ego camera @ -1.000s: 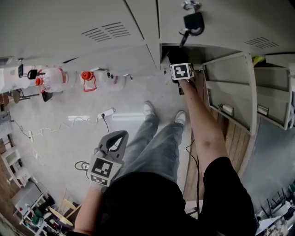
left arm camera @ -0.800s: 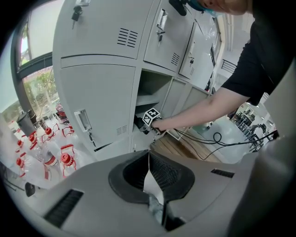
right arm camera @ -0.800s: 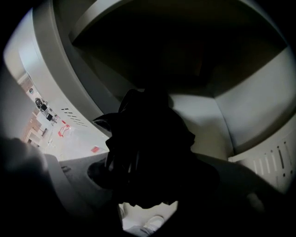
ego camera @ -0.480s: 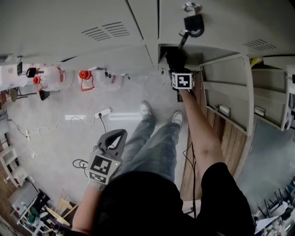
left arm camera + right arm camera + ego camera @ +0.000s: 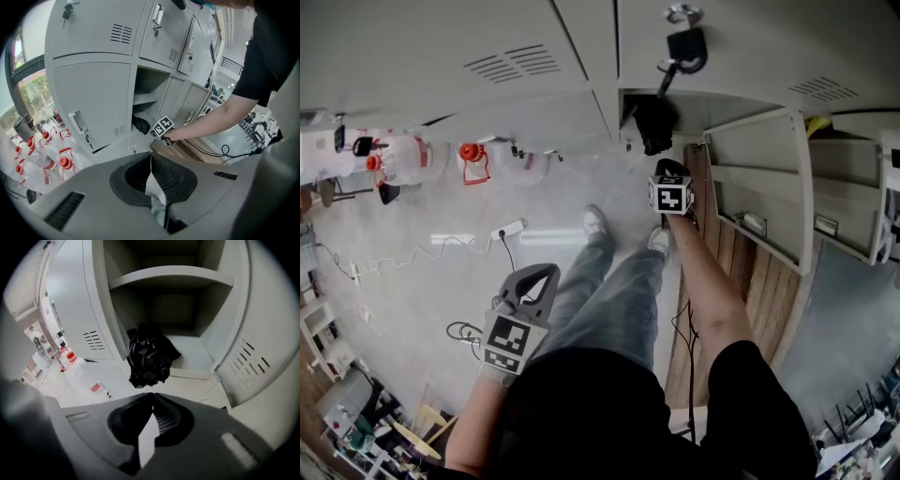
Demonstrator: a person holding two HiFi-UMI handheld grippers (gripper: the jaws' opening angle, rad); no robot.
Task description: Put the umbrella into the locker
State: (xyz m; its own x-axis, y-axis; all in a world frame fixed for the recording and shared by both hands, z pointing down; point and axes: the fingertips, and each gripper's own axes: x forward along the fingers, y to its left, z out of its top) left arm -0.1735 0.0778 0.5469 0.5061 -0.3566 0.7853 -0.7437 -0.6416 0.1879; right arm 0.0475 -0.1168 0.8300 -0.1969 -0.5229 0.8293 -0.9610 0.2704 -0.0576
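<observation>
Two hand-held grippers face an open locker point(image 5: 197, 352). The right gripper point(image 5: 152, 398) has its jaws clenched tip to tip with nothing between them. It stands just outside the opening, apart from the umbrella point(image 5: 149, 359). The umbrella, black and folded, lies on the floor of the lower compartment beneath the shelf point(image 5: 171, 273), at the front edge, and its near end appears to overhang the lip slightly. The left gripper point(image 5: 151, 157), held low beside the person's legs and well away from the locker, is likewise closed and empty. Judged from this arrangement, the placing step is essentially done, since the umbrella rests inside and neither gripper supports it. What may remain is a push further back and shutting the door point(image 5: 764, 183), which stands open at the right, though the task names neither.
</observation>
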